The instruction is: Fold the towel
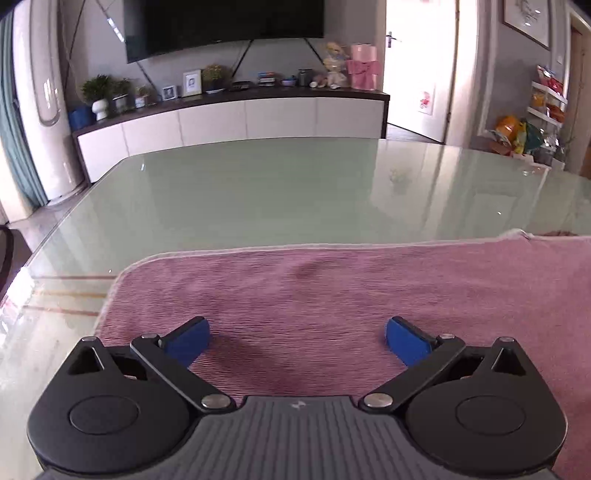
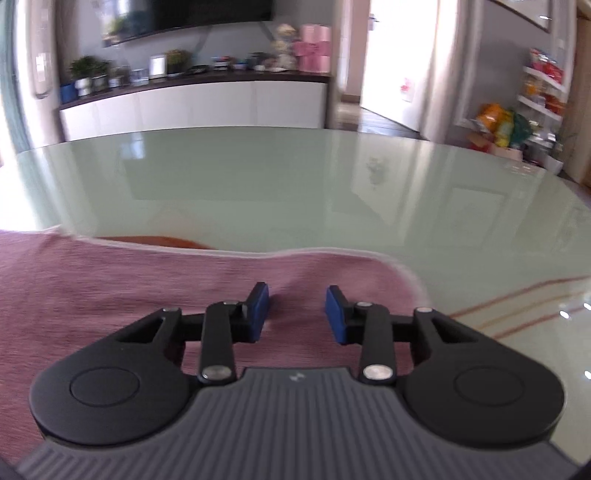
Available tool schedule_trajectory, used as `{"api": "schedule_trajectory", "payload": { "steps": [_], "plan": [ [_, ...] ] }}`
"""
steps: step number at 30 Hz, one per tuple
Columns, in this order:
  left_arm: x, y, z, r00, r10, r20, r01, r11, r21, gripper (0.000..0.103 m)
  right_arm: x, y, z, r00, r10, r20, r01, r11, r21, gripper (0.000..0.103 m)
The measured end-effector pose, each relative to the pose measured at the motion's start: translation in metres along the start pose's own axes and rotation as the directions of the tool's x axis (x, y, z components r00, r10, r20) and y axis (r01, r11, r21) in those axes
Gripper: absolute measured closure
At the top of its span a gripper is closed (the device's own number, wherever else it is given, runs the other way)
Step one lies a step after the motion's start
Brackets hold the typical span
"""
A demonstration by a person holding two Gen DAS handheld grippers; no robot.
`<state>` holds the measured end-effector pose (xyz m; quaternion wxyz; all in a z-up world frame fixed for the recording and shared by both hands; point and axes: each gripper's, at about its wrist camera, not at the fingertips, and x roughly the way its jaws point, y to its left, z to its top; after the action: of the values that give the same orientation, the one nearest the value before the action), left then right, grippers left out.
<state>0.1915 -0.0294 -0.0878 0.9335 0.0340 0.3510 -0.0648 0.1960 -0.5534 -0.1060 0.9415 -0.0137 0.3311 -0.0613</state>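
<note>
The left gripper [image 1: 297, 345] hangs with its jaws spread wide and released over the pink ribbed terry towel [image 1: 332, 295], nothing between the blue pads [image 1: 188, 341]. The right gripper [image 2: 296, 314] has its jaws partly drawn in, a clear gap left between them, and the pads [image 2: 258, 314] show no pinch on the cloth; I read it as not grasping yet. Each sits just behind 1 rounded corner, left and right, which suggests the 2 corners are about to be taken together for a fold. The towel lies flat along the near part of the pale green glass counter [image 1: 277, 192], its pale-trimmed far edge slightly wavy. Beyond stand a long white sideboard with a dark top [image 1: 236, 118], potted plants, a wall-mounted dark screen [image 1: 225, 26] and an open doorway [image 1: 417, 66].
</note>
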Motion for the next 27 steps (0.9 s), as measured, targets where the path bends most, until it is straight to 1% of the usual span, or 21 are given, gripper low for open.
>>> {"api": "schedule_trajectory", "payload": {
  "steps": [1,3,4,6,8,11,13,16,17,19,20,22,25,27],
  "plan": [
    [0.001,0.003,0.0,1.0,0.001,0.001,-0.001,1.0,-0.003,0.0,0.0,-0.006,-0.001,1.0,-0.025,0.0,0.025,1.0,0.005,0.069],
    [0.002,0.009,0.002,1.0,0.02,0.0,-0.02,1.0,-0.01,0.0,-0.004,-0.016,-0.001,0.999,-0.034,-0.009,0.034,0.998,0.056,0.069],
    [0.003,0.011,0.002,1.0,0.029,0.0,-0.029,0.999,-0.017,0.0,-0.01,-0.016,-0.001,1.0,-0.02,-0.001,0.02,0.997,0.073,0.069],
    [0.001,0.015,0.003,0.997,0.072,-0.005,-0.072,0.997,-0.04,0.0,-0.023,-0.005,-0.002,0.999,0.029,0.03,-0.031,0.998,0.062,0.069],
    [-0.004,0.011,0.003,0.995,0.099,-0.01,-0.099,0.994,-0.051,0.003,-0.035,0.013,-0.004,0.994,0.093,0.049,-0.094,0.995,0.025,0.065],
    [-0.021,-0.006,0.001,0.999,0.04,0.009,-0.04,0.998,-0.047,0.003,-0.048,0.053,-0.01,0.981,0.189,0.037,-0.186,0.98,-0.063,0.063],
    [-0.033,-0.021,-0.005,1.0,-0.01,0.019,0.01,0.999,-0.033,0.002,-0.047,0.082,-0.013,0.973,0.231,-0.008,-0.231,0.967,-0.105,0.063],
    [-0.039,-0.033,-0.017,1.0,-0.023,-0.001,0.023,1.0,0.005,0.002,-0.043,0.102,-0.018,0.976,0.209,-0.066,-0.217,0.964,-0.152,0.062],
    [-0.038,-0.035,-0.022,1.0,-0.023,-0.019,0.024,1.0,0.018,0.002,-0.042,0.102,-0.02,0.976,0.201,-0.078,-0.211,0.966,-0.152,0.056],
    [-0.041,-0.028,-0.032,0.999,-0.03,-0.014,0.03,0.999,0.021,0.001,-0.045,0.097,-0.028,0.981,0.176,-0.078,-0.186,0.973,-0.137,0.047],
    [-0.043,-0.023,-0.034,1.0,-0.026,-0.016,0.027,0.999,0.019,0.0,-0.046,0.091,-0.032,0.984,0.163,-0.078,-0.172,0.977,-0.123,0.04],
    [-0.046,-0.016,-0.037,1.0,-0.02,-0.02,0.02,1.0,0.016,0.0,-0.048,0.071,-0.039,0.987,0.139,-0.08,-0.144,0.987,-0.071,0.03],
    [-0.053,0.0,-0.042,0.999,0.009,-0.035,-0.009,1.0,-0.003,0.0,-0.051,0.048,-0.046,0.992,0.094,-0.08,-0.096,0.995,-0.024,0.03],
    [-0.057,0.005,-0.044,0.999,0.023,-0.047,-0.024,1.0,-0.016,0.0,-0.057,0.032,-0.049,0.994,0.053,-0.096,-0.052,0.999,0.016,0.029]
  ]
}}
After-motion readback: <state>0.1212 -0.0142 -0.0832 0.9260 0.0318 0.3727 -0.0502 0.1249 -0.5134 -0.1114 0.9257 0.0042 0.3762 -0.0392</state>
